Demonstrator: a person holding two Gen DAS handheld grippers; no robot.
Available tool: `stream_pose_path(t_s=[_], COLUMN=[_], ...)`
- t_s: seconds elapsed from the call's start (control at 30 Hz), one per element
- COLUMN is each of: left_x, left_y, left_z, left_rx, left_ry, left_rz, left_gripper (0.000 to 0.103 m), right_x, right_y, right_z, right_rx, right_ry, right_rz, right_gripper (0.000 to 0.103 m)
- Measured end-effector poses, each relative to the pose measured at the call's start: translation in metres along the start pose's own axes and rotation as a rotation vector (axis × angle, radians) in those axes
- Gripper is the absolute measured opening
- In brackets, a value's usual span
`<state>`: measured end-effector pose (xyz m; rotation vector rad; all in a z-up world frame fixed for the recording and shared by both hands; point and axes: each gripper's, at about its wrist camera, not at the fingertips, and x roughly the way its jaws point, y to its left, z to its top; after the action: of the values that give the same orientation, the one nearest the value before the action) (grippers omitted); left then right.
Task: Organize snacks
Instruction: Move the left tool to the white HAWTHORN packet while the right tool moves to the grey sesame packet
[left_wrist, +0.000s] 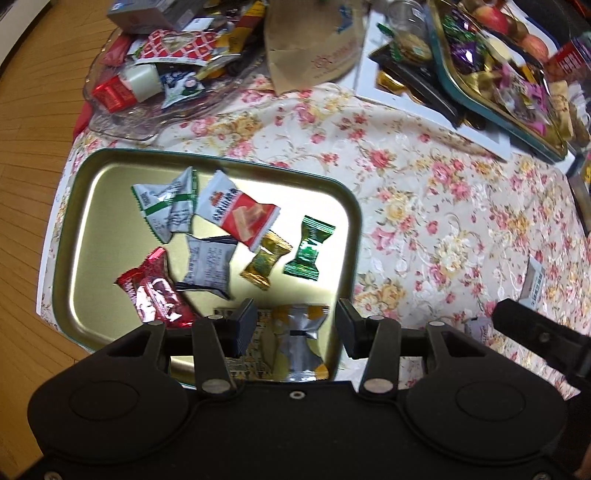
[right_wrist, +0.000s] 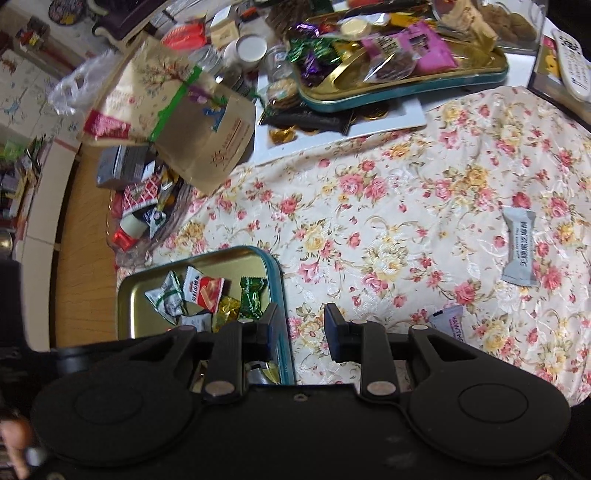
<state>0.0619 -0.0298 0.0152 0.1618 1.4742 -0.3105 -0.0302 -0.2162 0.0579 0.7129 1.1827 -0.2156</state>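
- My left gripper (left_wrist: 295, 326): spread, empty, lower centre, over the gold tin (left_wrist: 70, 236).
- My right gripper (right_wrist: 301, 326): parted, empty.
- Grey packet (right_wrist: 520, 247), right of frame: light, crinkly, slippery; I would pinch across its middle.

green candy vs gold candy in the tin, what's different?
Colour: the green candy has a shiny green wrapper, the gold candy a yellow-gold one. Place: the green candy lies nearer the tin's right rim, the gold candy sits between it and the grey packet. Contact: the gold candy's top end touches the red-and-white packet, the green candy lies apart. Both are twist-wrapped, bow-shaped and lie flat in the tin.
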Motion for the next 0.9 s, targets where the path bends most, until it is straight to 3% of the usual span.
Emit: stream_pose_path(t_s=[0.1,0.2,0.37,0.5,0.57,0.67,0.73,0.8,0.9], left_x=[0.001,0.004,0.011,0.016,0.019,0.026,0.032,0.037,0.042], left_y=[-0.018,-0.037,-0.066,-0.090,-0.100,-0.116,-0.125,-0.132,-0.140], left_z=[-0.003,-0.006,-0.014,-0.023,-0.027,-0.031,-0.033,-0.034,-0.035], left_rx=[0.048,0.096,0.166,0.237,0.266,0.300,0.318,0.331,0.345], left_ry=[0.001,0.007,0.025,0.037,0.042,0.047,0.058,0.071,0.087], left_rz=[0.004,0.023,0.047,0.047,0.058,0.088,0.105,0.113,0.115], left_gripper=[0.054,0.054,0.054,0.054,0.054,0.054,0.054,0.054,0.054], right_x=[-0.022,-0.049,-0.104,-0.150,-0.168,-0.182,-0.190,-0.197,-0.209], right_y=[-0.009,-0.022,-0.058,-0.080,-0.096,-0.132,-0.150,-0.163,-0.173], right_z=[-0.001,-0.003,-0.009,-0.017,-0.022,-0.022,-0.021,-0.022,-0.022], right_rx=[0.064,0.103,0.248,0.308,0.396,0.585,0.651,0.686,0.642], right_ry=[-0.021,-0.079,-0.162,-0.300,-0.367,-0.336,-0.335,-0.363,-0.439], right_rz=[0.000,-0.020,0.082,0.108,0.113,0.208,0.228,0.221,0.108], right_gripper=[0.041,0.043,0.044,0.046,0.049,0.049,0.049,0.049,0.050])
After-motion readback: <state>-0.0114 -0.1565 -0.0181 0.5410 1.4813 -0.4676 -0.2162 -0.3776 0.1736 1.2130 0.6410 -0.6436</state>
